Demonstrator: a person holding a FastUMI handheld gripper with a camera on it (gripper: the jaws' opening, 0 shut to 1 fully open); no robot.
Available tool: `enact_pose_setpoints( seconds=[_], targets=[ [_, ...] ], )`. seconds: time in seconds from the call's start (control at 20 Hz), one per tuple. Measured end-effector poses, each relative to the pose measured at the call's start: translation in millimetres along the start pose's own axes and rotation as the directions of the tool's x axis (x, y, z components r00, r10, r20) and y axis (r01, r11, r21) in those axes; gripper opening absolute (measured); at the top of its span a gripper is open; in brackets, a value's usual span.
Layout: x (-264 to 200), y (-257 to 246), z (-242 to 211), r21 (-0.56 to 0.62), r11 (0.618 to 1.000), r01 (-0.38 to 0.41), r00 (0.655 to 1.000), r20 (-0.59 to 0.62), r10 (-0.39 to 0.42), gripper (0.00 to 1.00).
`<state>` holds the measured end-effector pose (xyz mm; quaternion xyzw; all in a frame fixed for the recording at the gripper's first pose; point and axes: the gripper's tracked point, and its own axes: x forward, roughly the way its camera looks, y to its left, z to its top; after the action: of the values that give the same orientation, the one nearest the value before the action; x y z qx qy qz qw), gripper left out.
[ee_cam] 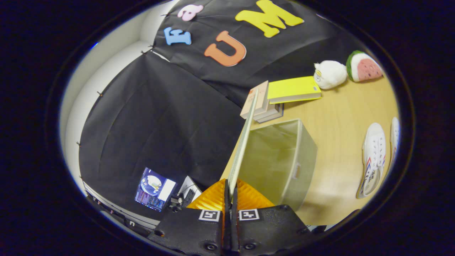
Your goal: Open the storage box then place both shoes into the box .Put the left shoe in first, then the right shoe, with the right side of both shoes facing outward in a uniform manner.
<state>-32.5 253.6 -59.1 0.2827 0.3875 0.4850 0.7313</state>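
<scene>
Step in hand: opening. The tongs [230,193] are clamped on the lid [243,142], raised above the storage box [284,160]. Next: release lid, fetch the left shoe from the shoes [375,156] on the surface [341,106].

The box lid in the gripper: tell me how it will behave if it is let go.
The lid, pinched edge-on by the gripper, looks thin, flat and unbent, so probably stiff and light. Released, it would likely drop back over the open storage box beside it rather than stay upright.
</scene>
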Motion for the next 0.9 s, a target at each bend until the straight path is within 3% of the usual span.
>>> enact_pose_setpoints(
  seconds=[0.35, 0.5, 0.85, 0.9],
  targets=[
    [69.8, 87.4, -10.1, -0.193, 0.979, 0.066, 0.997, -0.024, -0.072, 0.07],
    [102.7, 113.0, -13.7, -0.296, 0.950, 0.100, 0.993, -0.029, -0.114, 0.13],
    [152.9, 143.5, -20.9, -0.362, 0.920, 0.149, 0.985, -0.031, -0.171, 0.22],
    [158.1, 146.0, -21.2, -0.383, 0.911, 0.152, 0.985, -0.018, -0.172, 0.28]
  ],
)
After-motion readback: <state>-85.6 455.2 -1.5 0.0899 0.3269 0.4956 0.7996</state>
